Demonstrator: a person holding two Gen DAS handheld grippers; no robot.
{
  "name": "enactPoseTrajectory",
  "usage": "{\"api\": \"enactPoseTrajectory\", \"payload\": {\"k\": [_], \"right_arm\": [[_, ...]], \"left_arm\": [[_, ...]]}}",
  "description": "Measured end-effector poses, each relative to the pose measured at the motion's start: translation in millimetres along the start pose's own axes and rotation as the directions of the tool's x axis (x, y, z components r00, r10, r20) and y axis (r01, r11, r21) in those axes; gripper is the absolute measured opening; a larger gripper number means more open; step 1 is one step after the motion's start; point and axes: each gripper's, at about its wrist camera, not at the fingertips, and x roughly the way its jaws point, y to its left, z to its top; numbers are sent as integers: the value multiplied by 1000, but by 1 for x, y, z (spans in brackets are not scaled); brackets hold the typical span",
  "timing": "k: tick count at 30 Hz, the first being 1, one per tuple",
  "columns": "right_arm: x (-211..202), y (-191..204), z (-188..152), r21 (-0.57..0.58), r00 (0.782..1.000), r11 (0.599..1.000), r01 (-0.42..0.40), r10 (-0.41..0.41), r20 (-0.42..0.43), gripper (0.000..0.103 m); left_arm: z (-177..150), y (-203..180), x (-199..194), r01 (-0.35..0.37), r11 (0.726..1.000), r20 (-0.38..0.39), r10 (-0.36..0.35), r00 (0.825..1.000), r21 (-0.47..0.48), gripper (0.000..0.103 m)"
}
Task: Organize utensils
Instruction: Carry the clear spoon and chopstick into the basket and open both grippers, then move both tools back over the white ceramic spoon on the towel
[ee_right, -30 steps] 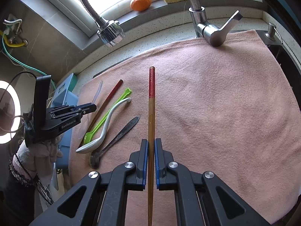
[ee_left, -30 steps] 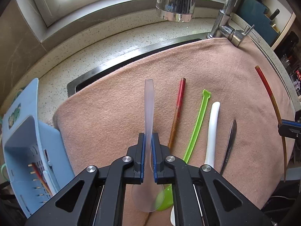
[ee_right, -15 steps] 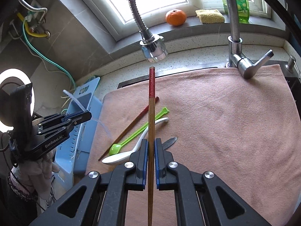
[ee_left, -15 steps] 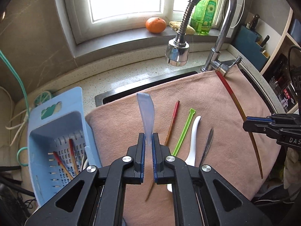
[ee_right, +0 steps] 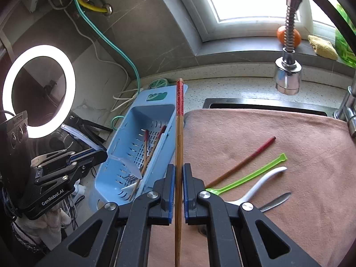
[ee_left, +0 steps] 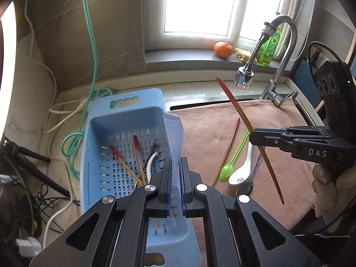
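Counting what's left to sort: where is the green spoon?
The green spoon lies on the pink towel, between a chopstick and the white spoon, right of the blue basket.

An orange [ee_left: 222,49] and a green soap bottle [ee_left: 268,47] sit on the windowsill. A lit ring light [ee_right: 39,91] stands past the table's left edge, near a teal hose [ee_left: 92,51].

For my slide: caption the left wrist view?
Left tool holds clear spoon above blue basket; right tool grips chopstick.
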Motion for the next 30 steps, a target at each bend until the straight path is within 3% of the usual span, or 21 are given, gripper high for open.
{"api": "enactPoseTrajectory", "payload": {"k": [8, 17, 21, 24, 30], "right_arm": [[45, 44, 20, -51, 997, 997, -60, 57, -52, 6], [88, 72, 31, -61, 990, 993, -97, 90, -109, 7], [96, 74, 34, -56, 988, 994, -99, 91, -124, 10], [92, 70, 35, -55, 990, 994, -93, 87, -109, 24], [79, 54, 36, -46, 993, 996, -82, 77, -87, 25]], "left_arm": [[-28, 34, -5, -52, 997, -47, 49, 998, -64, 5], [-32, 54, 11, -70, 992, -97, 59, 993, -106, 6], [-24, 64, 16, -92, 984, -87, 80, 993, -154, 27], [-21, 66, 18, -101, 982, -77, 89, 993, -161, 27], [-20, 63, 17, -96, 978, -61, 86, 994, -185, 27]]}}
